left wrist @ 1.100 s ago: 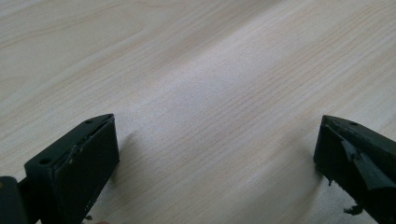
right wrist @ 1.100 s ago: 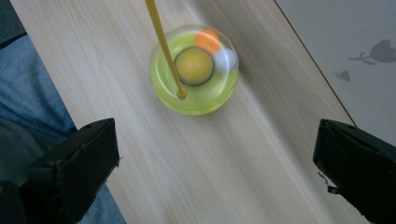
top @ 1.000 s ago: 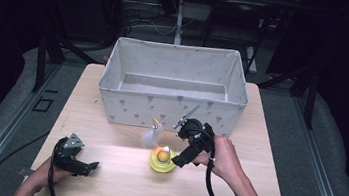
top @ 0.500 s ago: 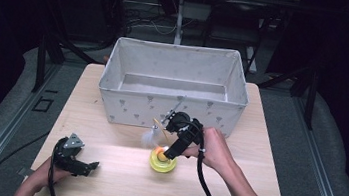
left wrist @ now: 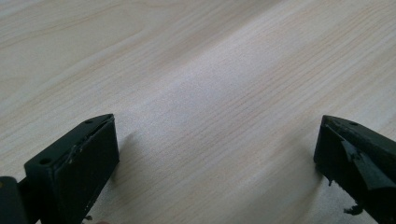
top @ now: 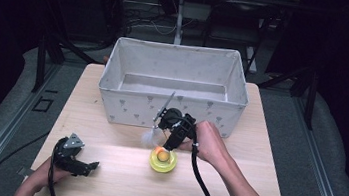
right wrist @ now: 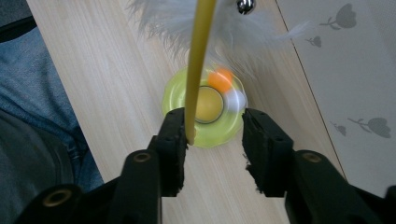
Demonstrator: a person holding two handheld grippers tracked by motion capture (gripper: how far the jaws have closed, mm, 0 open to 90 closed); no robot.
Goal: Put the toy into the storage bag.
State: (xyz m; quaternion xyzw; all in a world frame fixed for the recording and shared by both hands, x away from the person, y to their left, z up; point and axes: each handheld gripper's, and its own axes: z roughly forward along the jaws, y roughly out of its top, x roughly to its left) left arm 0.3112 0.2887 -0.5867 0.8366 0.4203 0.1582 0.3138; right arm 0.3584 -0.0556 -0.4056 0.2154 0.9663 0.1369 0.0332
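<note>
closing over the yellow toy (top: 163, 160), right tool (top: 166, 152) shifted left; jaws part-open, not yet gripping.

Lab: black frame rig (top: 46, 57), cables (top: 142, 18)

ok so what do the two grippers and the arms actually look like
Both are black handheld tools. The left gripper carries a grey three-cornered plate on top; its fingers are blocky black pads with scuffed edges. The right gripper has similar black fingers on arms with round bolt holes, and a thick black cable trails back from it. Forearms are bare, no sleeves in view.
</note>
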